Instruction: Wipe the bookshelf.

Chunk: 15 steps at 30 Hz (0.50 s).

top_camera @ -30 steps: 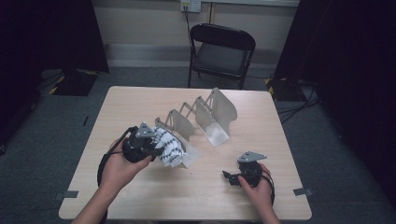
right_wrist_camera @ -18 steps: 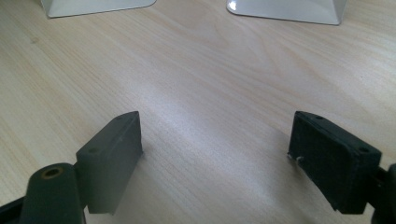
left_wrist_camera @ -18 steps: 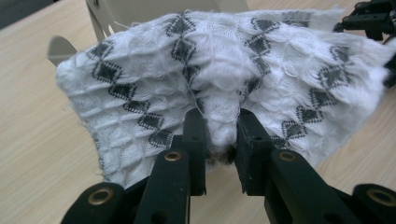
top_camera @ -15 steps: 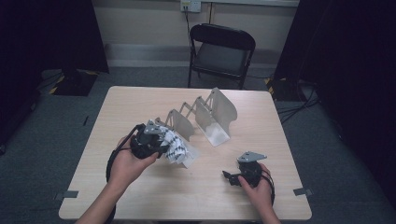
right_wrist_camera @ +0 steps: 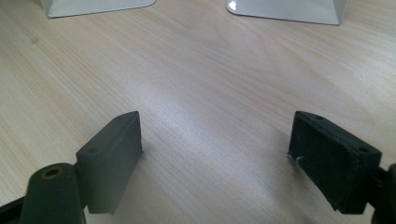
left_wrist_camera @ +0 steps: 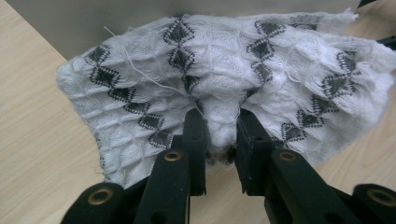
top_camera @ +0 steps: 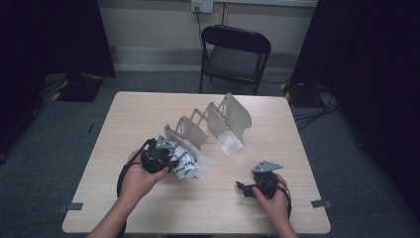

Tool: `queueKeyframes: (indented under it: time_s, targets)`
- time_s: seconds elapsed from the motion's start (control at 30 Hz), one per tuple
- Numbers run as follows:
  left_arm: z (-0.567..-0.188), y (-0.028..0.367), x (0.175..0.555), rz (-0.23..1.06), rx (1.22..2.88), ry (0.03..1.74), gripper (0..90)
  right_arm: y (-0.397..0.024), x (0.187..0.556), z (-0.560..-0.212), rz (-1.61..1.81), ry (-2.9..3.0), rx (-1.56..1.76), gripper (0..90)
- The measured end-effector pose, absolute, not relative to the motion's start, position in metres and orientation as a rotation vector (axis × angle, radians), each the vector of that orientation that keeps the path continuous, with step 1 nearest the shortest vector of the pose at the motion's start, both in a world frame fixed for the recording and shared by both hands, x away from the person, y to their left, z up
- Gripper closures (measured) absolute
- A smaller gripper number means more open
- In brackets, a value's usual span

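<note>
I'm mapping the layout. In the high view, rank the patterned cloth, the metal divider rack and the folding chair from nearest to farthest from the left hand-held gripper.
1. patterned cloth: pinched in the left hand-held gripper.
2. metal divider rack: mid-table, just behind the cloth.
3. folding chair: on the floor beyond the table's far edge.

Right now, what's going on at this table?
A person is working with two hand-held grippers at a light wooden table. The left gripper is shut on a bunched fold of a white woven cloth with black diamond patterns, holding it at the near end of a grey metal accordion-style rack. The right gripper rests low over bare tabletop, jaws wide open with nothing between them.
</note>
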<state>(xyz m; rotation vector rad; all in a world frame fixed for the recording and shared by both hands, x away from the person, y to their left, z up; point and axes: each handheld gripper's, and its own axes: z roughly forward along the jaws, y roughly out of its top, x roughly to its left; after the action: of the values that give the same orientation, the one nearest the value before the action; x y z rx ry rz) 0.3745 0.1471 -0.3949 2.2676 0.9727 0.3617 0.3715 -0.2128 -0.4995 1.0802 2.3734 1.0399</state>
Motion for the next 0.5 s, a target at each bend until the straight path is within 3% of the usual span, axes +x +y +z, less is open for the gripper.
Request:
queueKeyframes:
  time_s: [0.5]
  targets:
    - [-0.451,0.138,0.373,0.293,2.331,1.015,75.8,-0.213,0.372,-0.499,1.04,2.374,1.08,16.5]
